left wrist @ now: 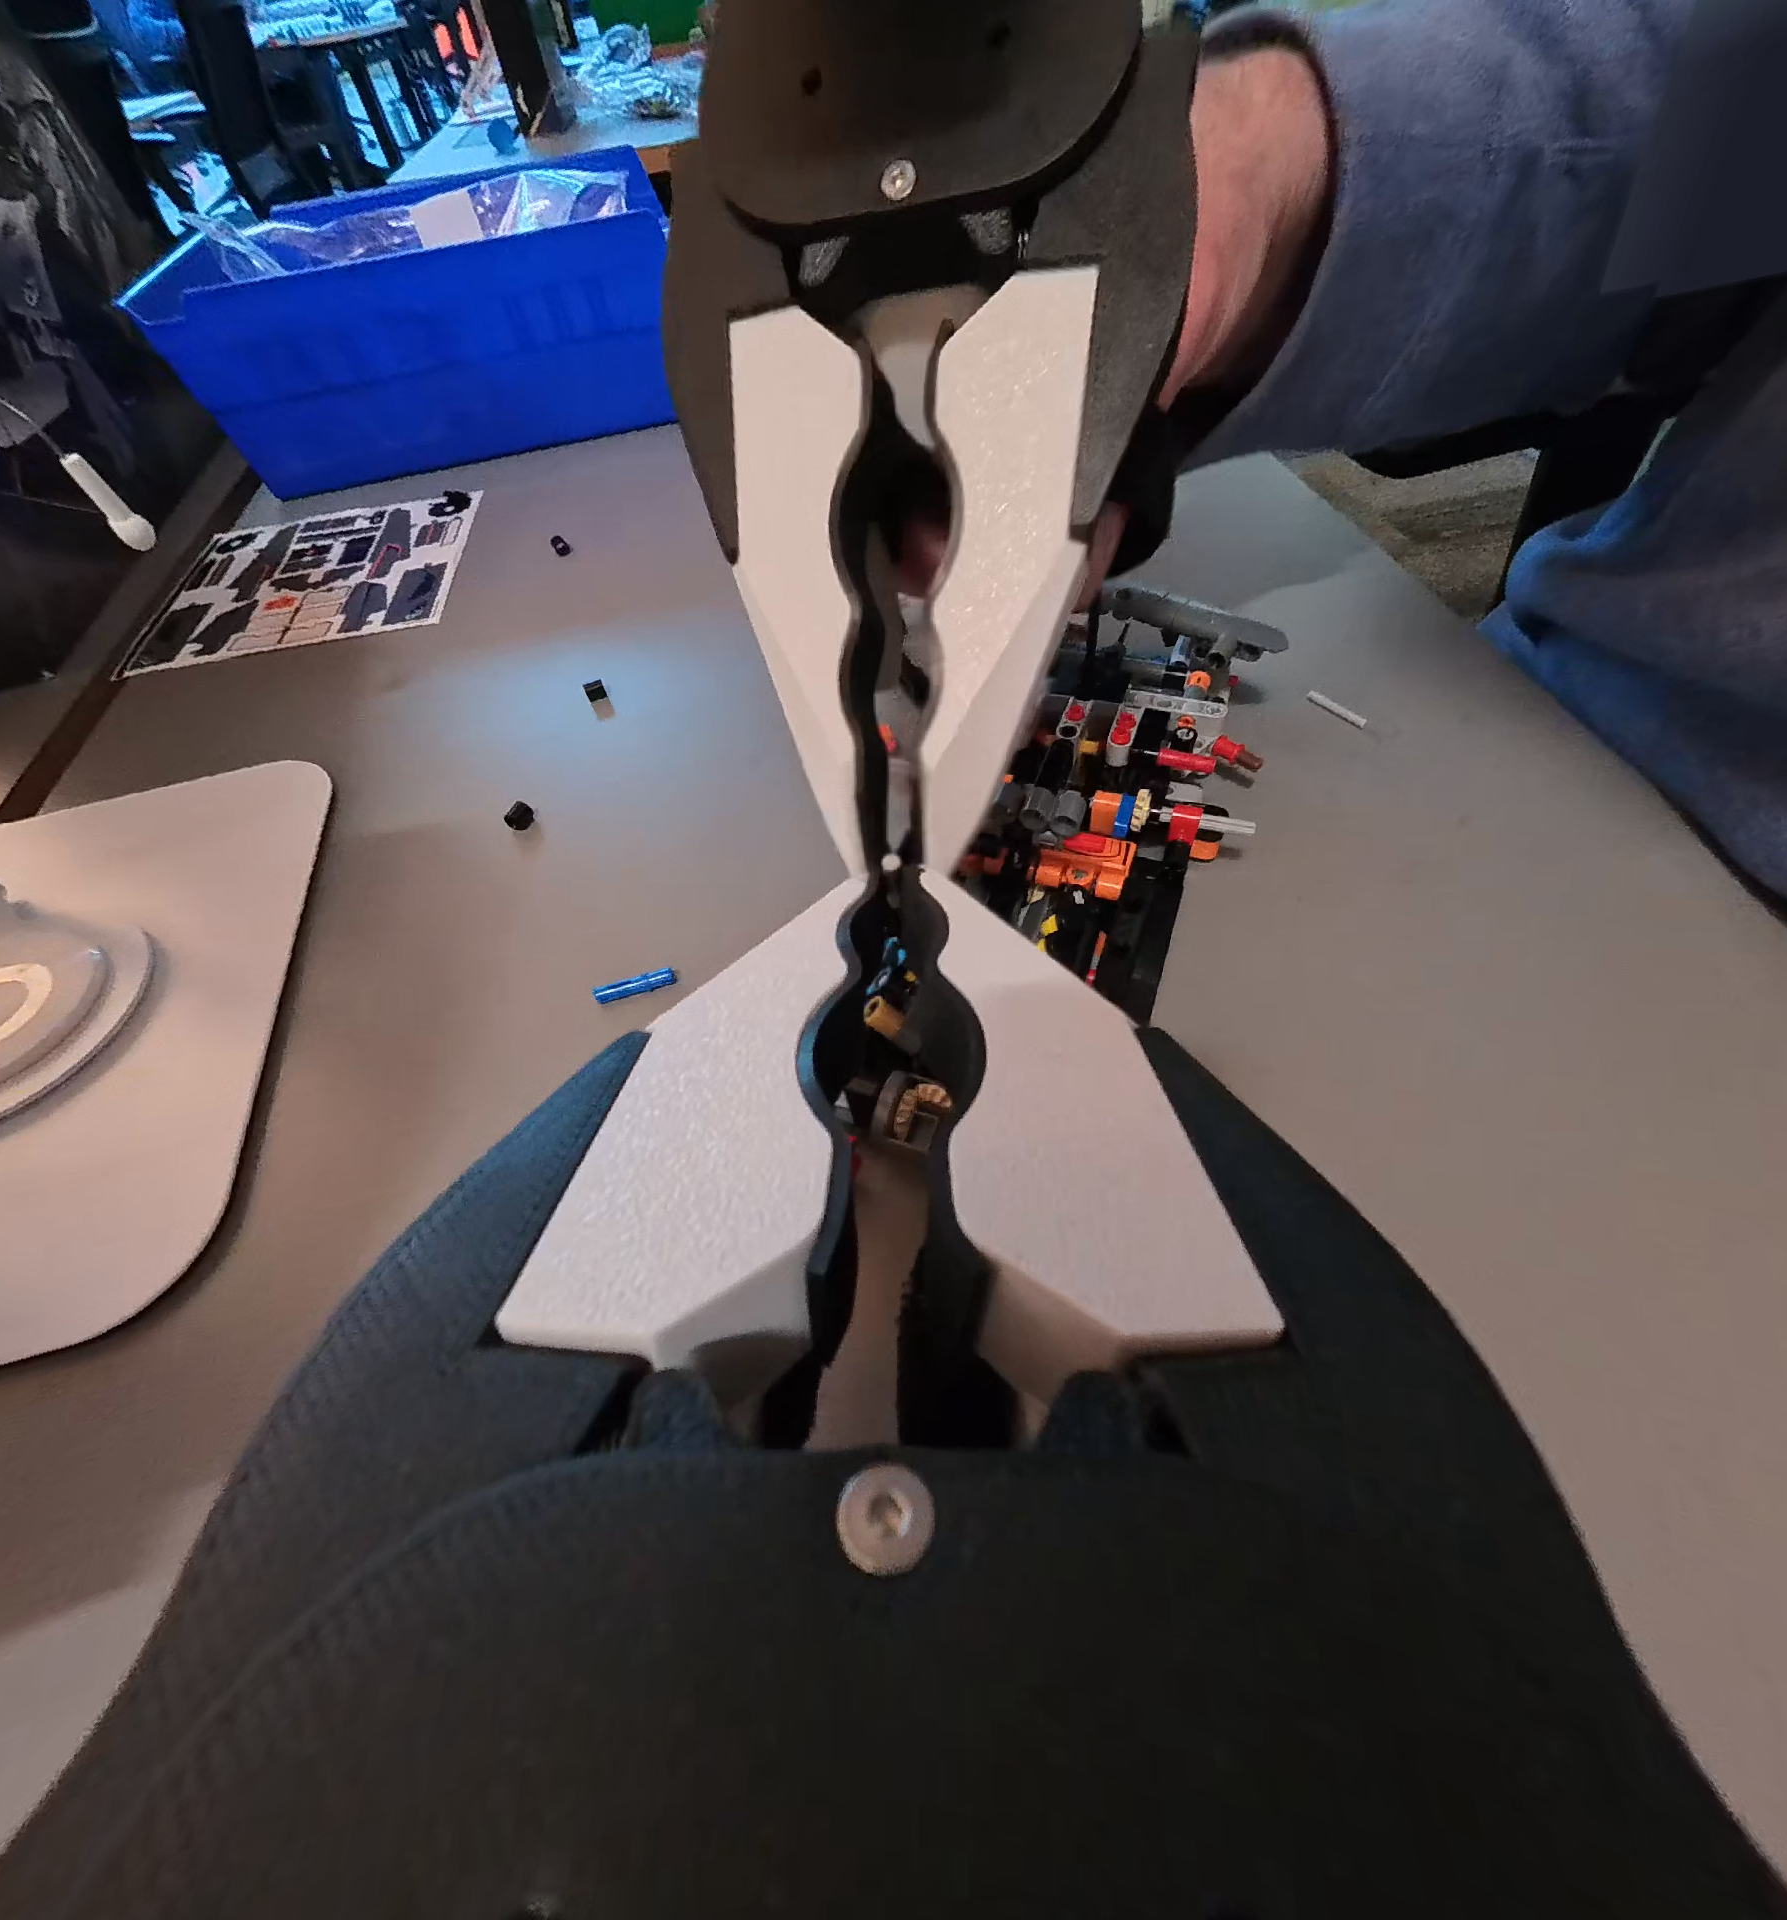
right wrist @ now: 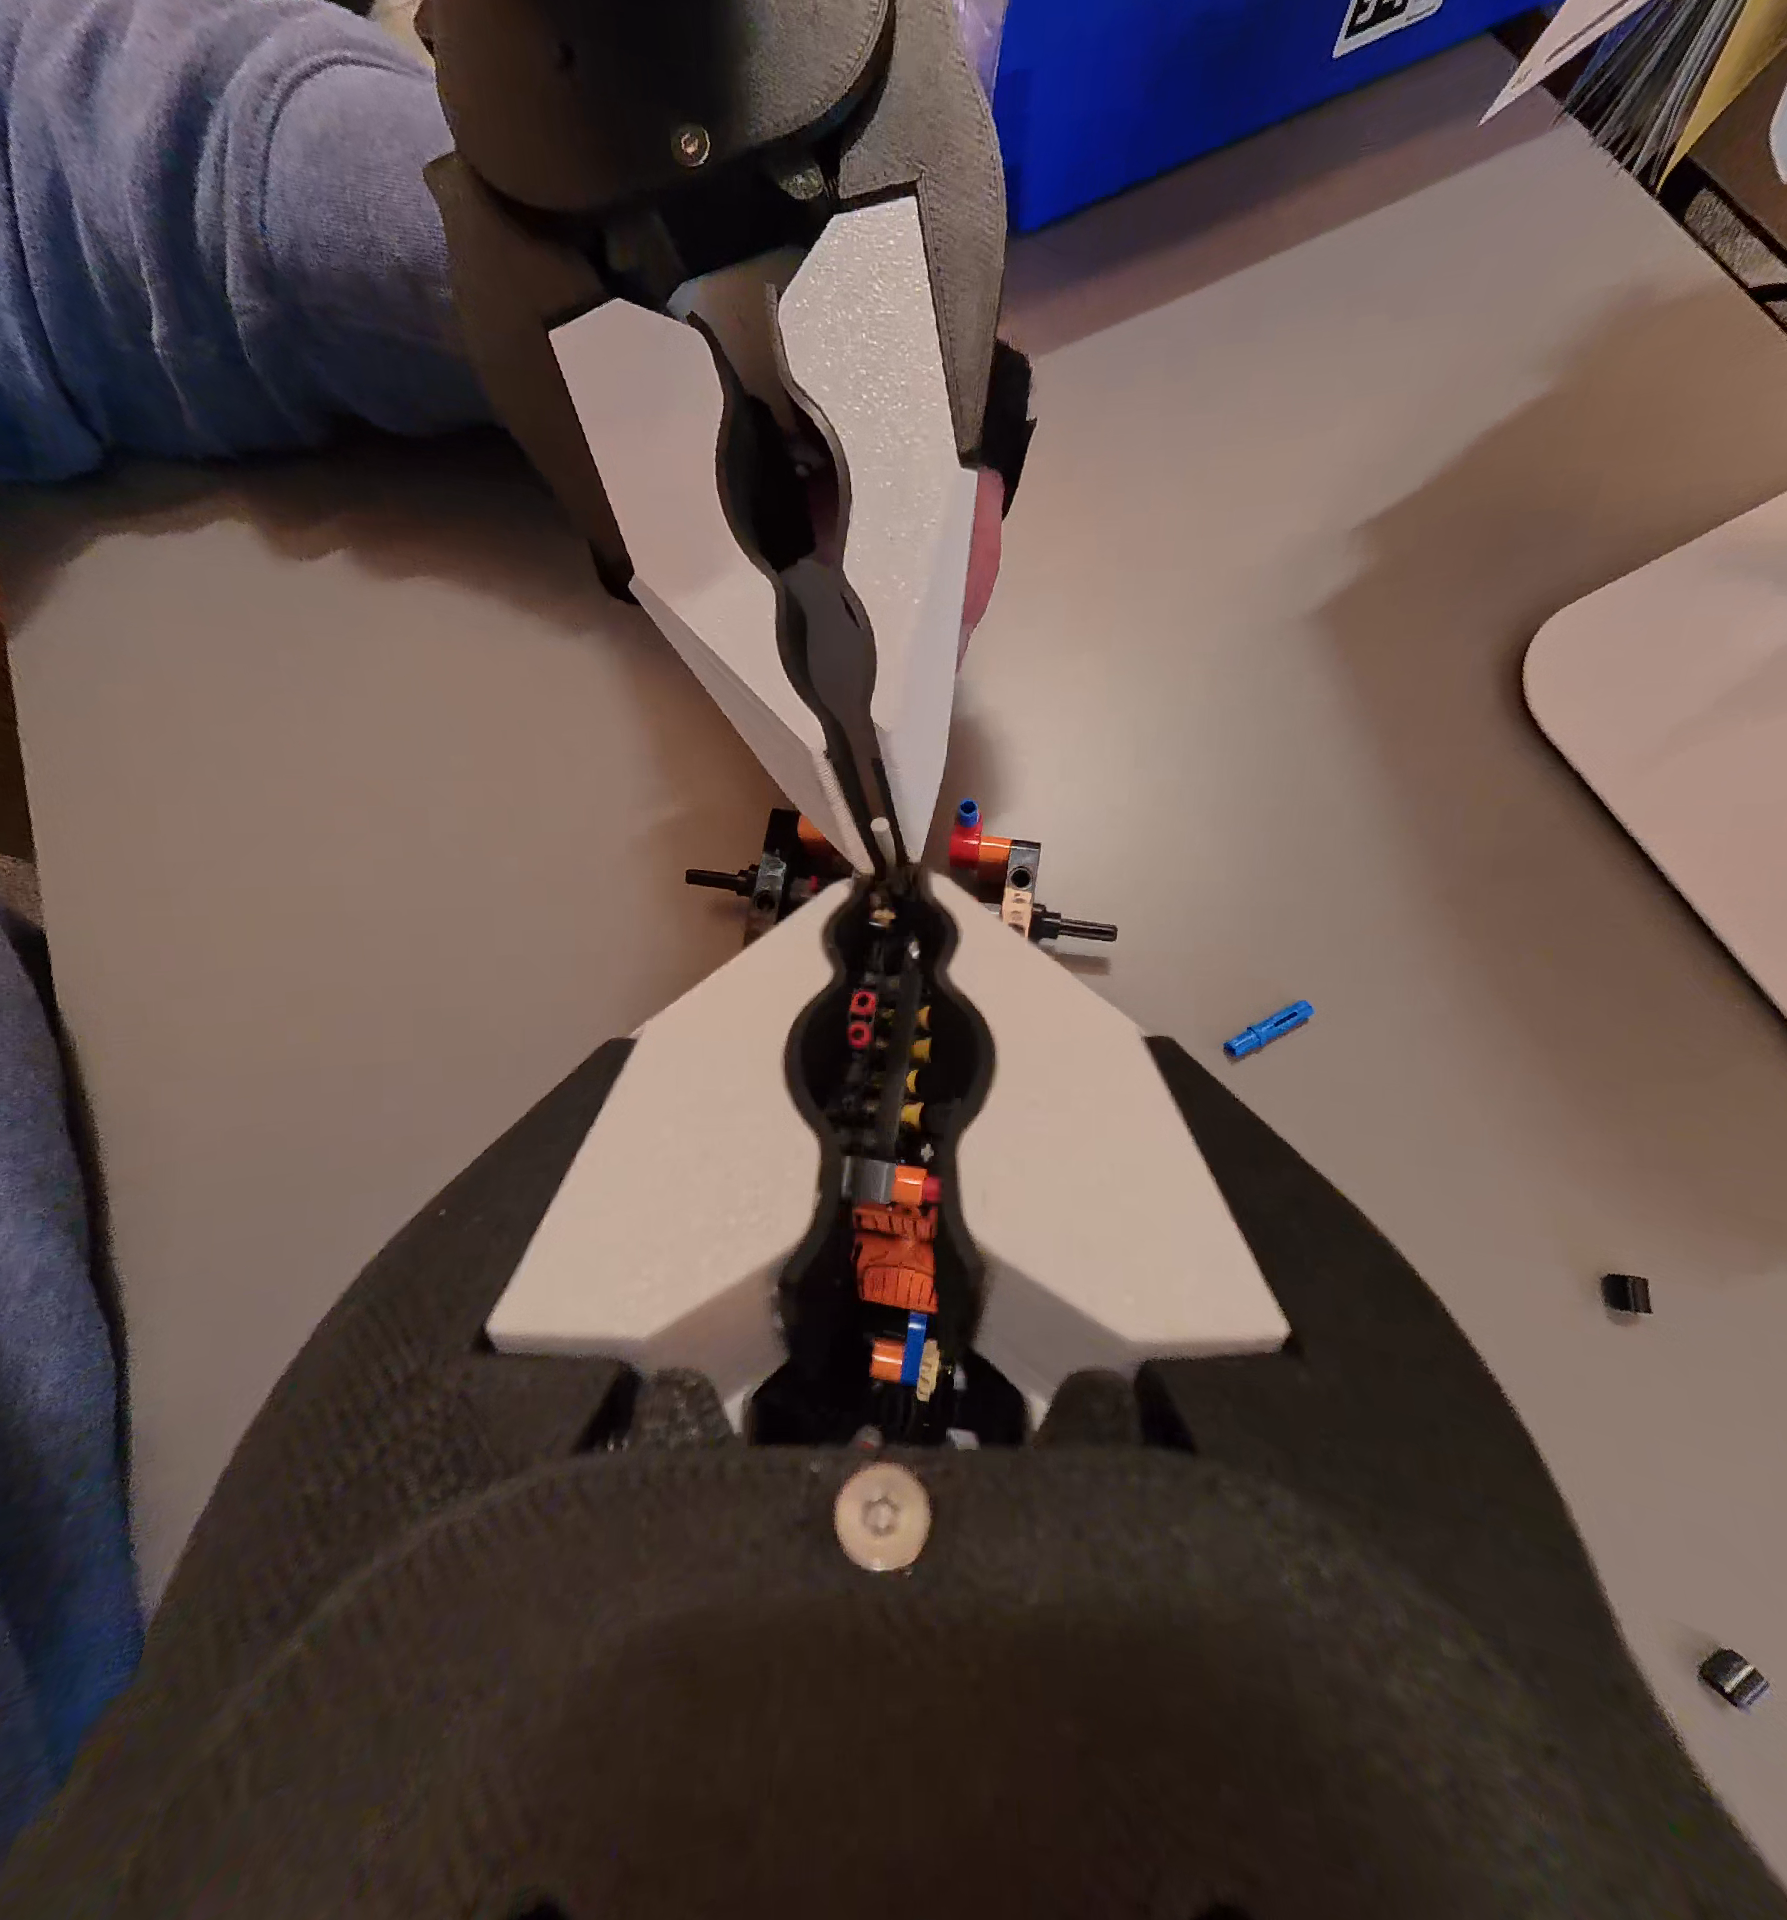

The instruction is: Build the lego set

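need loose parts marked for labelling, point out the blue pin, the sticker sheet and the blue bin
blue pin (right wrist: pixel 1268 1029), right wrist view, middle of its shaft
sticker sheet (left wrist: pixel 317 577), left wrist view, centre of the sheet
blue bin (left wrist: pixel 432 384), left wrist view, its front wall

lego build (left wrist: pixel 1107 821) blocking centre, bare table (left wrist: pixel 1440 1039) beside

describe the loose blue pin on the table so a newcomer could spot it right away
Start at the grey tabletop, beside the orange-and-black lego assembly. Toward the pale rounded-corner mat lies the small blue plastic pin. It is the only blue loose piece; its neighbours are stubby and black.
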`<state>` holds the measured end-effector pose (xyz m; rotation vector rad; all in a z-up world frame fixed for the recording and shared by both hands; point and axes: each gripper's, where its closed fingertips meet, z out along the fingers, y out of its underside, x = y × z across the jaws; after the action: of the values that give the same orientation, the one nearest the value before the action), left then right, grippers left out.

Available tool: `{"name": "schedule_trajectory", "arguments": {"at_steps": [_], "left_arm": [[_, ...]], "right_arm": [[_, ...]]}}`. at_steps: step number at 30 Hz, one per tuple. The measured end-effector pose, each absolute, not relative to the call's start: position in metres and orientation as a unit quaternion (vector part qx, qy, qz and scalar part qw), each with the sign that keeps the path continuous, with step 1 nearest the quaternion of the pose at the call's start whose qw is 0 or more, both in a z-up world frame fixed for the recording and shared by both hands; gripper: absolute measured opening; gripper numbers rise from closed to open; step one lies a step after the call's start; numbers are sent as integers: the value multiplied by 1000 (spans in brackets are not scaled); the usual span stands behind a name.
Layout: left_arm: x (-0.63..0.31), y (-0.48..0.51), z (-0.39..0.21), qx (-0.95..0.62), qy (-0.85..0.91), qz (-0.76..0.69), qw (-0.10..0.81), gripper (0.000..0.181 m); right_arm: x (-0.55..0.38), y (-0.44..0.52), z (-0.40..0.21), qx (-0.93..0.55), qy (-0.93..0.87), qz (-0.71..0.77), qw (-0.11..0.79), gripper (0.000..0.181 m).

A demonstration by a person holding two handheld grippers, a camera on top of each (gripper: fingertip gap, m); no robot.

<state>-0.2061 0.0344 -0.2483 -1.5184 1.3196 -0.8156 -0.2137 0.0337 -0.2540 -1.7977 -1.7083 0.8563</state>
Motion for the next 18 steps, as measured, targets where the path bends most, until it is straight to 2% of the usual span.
{"name": "schedule_trajectory", "arguments": {"at_steps": [1,12,18], "left_arm": [[-206,35,-249,-620,540,-329,465,0],[-206,28,-253,-614,581,-294,446,0],[-205,27,-253,-610,587,-290,447,0]], "right_arm": [[-212,33,-254,-664,-631,314,250,11],[-205,37,-264,-625,-726,178,227,8],[-203,35,-270,-611,-752,158,189,8]]}}
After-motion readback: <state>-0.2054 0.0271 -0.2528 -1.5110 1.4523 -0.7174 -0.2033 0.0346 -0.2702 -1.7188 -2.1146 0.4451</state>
